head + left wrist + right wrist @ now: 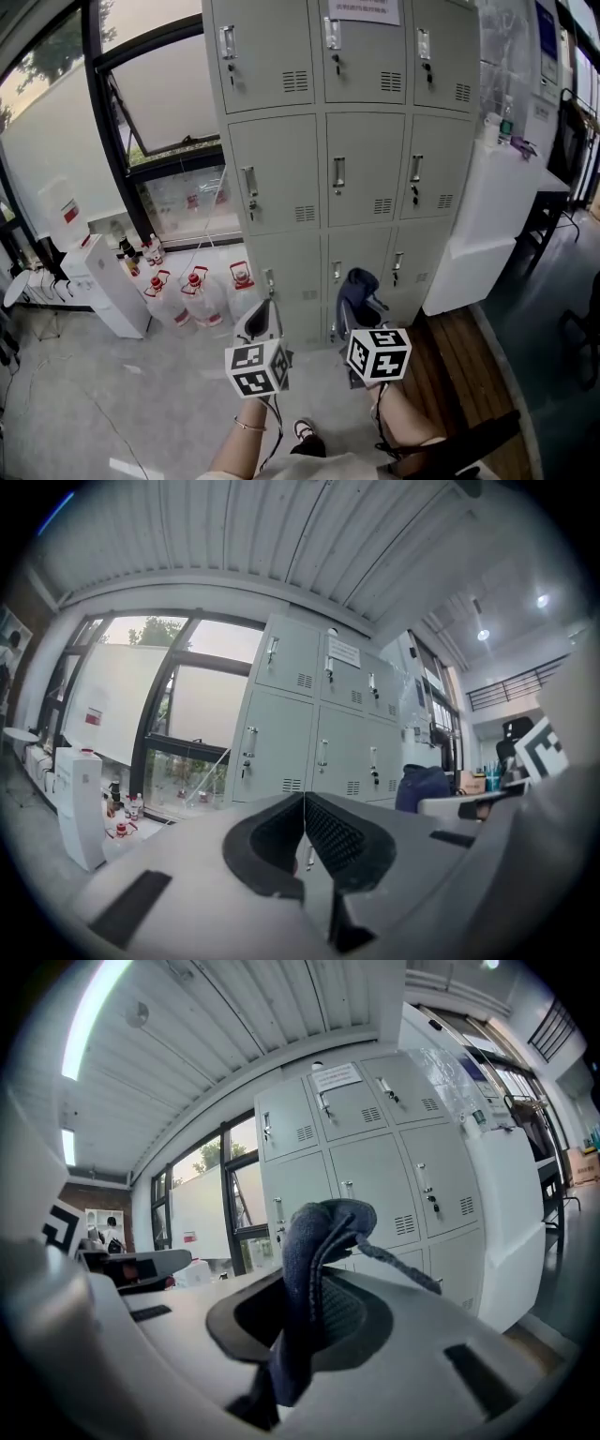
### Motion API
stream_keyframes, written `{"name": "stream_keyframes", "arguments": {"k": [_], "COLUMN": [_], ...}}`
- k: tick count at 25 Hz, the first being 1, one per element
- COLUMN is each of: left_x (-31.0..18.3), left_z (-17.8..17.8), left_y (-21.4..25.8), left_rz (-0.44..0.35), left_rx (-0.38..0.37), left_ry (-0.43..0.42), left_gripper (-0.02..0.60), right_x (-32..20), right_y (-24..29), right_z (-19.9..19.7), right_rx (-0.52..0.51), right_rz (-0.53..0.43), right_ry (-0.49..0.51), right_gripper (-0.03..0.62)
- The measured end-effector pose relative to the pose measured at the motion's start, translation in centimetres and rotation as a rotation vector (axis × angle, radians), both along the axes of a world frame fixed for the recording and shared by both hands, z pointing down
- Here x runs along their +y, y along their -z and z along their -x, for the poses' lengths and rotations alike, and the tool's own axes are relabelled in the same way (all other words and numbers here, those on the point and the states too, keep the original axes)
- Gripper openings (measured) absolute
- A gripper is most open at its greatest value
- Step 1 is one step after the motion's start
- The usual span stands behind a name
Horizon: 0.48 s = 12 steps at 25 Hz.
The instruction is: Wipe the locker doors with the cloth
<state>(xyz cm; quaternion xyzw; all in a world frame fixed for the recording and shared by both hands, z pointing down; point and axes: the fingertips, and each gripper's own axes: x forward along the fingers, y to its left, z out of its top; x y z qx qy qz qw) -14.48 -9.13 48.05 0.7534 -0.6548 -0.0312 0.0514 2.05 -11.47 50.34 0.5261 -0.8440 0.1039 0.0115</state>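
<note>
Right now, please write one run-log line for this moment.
left gripper: shut, empty | right gripper: shut on cloth | cloth: apart from locker doors

- Bare floor [159, 394] between you and the locker doors [366, 169]: you have an open approach.
- Water jugs [197, 292] crowd the base at your lower left.
- White cabinet [487, 225] stands just beside the right-hand column.
- Door handles [338, 174] stick out of each door.
</note>
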Motion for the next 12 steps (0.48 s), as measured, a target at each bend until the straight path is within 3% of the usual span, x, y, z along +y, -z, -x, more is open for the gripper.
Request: {"name": "stream_keyframes", "arguments": {"k": [12], "left_x": [-18.6], "left_z": [6.0], "left_y": [3.5], "left_rz": [-0.050], "left_rx": [0.028], "left_ry": [0.001], "left_gripper": [0.009], "right_x": [-18.4], "right_y": [4.9], "right_z": [5.2], "right_rx": [0.043], "right_rz": [-0.076], "right_ry": [-0.026], "right_gripper": [0.046]}}
